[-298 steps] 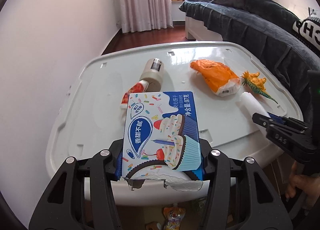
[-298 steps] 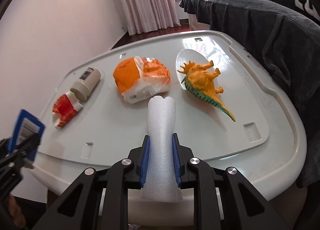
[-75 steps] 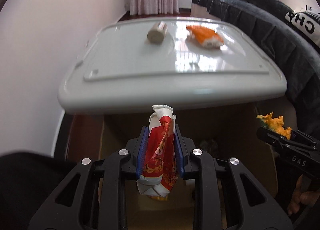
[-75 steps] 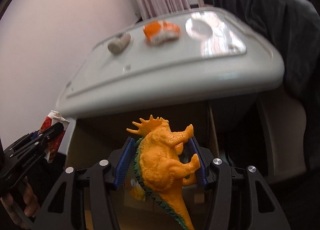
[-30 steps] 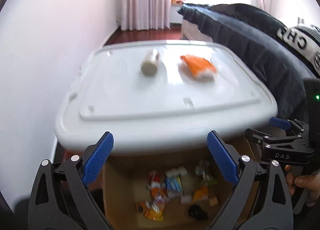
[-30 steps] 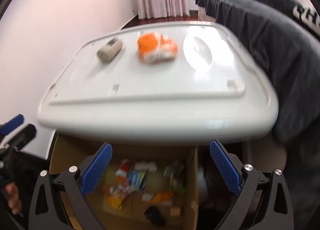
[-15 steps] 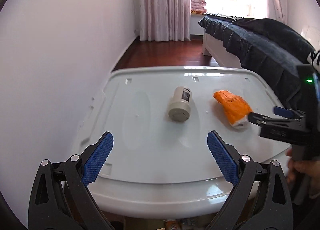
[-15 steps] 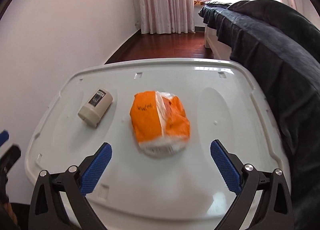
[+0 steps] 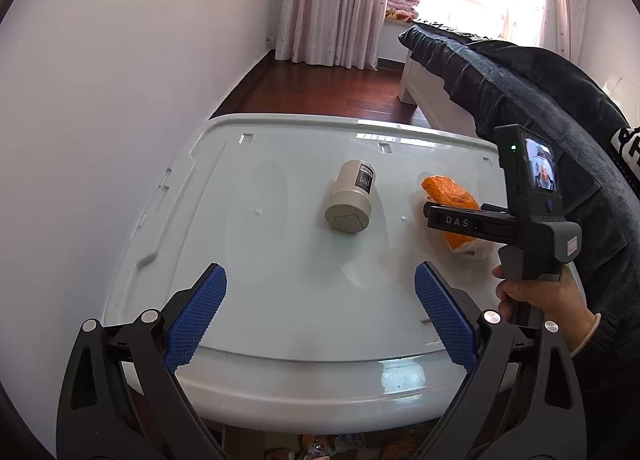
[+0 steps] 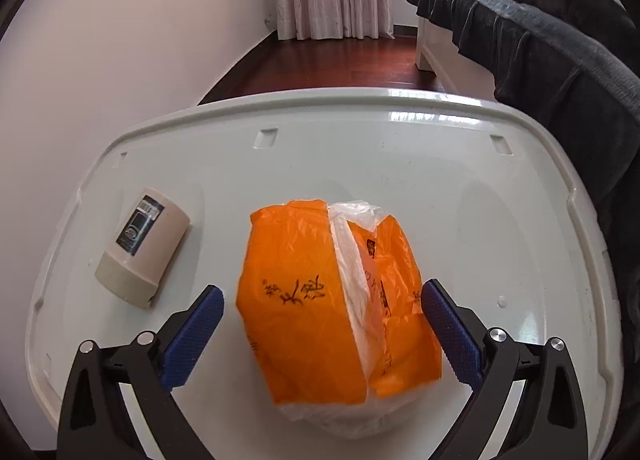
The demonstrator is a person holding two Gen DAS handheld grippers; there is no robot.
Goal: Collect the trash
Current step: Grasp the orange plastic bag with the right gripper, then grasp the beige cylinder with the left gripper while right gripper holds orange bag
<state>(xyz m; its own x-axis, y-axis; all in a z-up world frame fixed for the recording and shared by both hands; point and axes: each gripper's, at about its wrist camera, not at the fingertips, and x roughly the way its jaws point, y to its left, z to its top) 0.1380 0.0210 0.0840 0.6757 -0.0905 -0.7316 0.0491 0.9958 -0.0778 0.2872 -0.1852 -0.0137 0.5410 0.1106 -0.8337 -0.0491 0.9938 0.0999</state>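
An orange and white plastic bag [image 10: 336,296] lies on the white lid table [image 10: 500,196]. My right gripper [image 10: 320,332] is open, its blue pads either side of the bag, not touching. A beige cylindrical container [image 10: 142,246] lies on its side left of the bag. In the left wrist view the container [image 9: 352,196] lies mid-table and the bag [image 9: 452,200] sits partly behind the right gripper's body [image 9: 520,216]. My left gripper [image 9: 320,312] is open and empty above the table's near part.
A dark blanket [image 10: 560,60] drapes over a bed along the table's right side. A white wall [image 9: 100,100] runs along the left. Collected wrappers [image 9: 340,444] show below the table's front edge. Wooden floor and curtains lie beyond.
Both grippers have moved forward and lower over the table. The right gripper now straddles the orange bag; the left has come closer to the beige container.
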